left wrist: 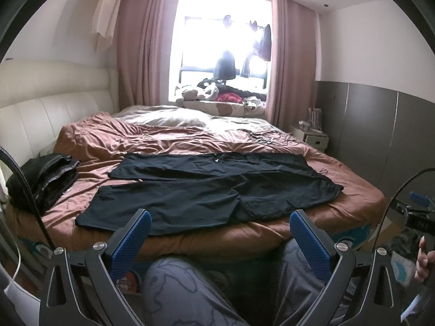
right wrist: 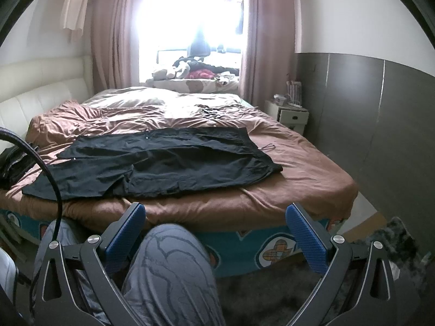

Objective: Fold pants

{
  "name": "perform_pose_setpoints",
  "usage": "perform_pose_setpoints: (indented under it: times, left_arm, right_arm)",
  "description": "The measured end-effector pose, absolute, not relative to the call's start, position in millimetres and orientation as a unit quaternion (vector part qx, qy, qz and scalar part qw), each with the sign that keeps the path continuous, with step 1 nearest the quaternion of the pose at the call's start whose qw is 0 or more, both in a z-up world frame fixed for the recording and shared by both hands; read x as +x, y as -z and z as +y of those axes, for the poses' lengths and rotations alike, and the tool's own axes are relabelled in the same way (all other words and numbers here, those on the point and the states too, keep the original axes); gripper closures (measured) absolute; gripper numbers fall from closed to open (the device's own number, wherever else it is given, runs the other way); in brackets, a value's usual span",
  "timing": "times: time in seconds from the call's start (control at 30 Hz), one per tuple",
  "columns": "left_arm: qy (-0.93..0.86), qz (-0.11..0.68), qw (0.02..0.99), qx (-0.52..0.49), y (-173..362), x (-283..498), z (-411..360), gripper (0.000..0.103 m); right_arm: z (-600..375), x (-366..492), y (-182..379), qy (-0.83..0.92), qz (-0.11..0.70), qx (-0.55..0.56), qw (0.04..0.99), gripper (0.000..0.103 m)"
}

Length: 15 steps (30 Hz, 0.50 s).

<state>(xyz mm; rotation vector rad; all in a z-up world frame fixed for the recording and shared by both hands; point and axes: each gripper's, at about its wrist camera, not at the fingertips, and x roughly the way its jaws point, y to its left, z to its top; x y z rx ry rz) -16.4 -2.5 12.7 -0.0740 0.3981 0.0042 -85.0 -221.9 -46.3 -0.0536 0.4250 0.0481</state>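
Black pants (left wrist: 206,187) lie spread flat across the near part of the bed, legs pointing left, waist to the right; the right wrist view shows the same pants (right wrist: 163,160). My left gripper (left wrist: 220,221) hangs open in front of the bed's near edge, short of the pants, with nothing between its blue pads (left wrist: 133,241). My right gripper (right wrist: 214,217) is also open and empty, held lower over a person's knee in grey patterned trousers (right wrist: 174,266), below the bed edge.
The brown rumpled bedsheet (left wrist: 168,141) covers the bed. A heap of dark clothes (left wrist: 43,179) sits at the bed's left side. Cables (left wrist: 263,138) lie farther back. A white nightstand (right wrist: 291,114) and grey wall panels (right wrist: 380,125) stand right. A hand (left wrist: 424,260) shows at the right edge.
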Motion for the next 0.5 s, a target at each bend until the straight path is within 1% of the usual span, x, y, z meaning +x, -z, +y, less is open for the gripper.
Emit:
perform_pose_setpoints:
  times: [0.5]
  left_arm:
    - [0.002,0.202,0.978,-0.043,-7.5,-18.9,1.3,0.000]
  right_arm:
    - [-217.8,-87.2,48.5,-0.024,0.208,-0.035,0.977,0.000]
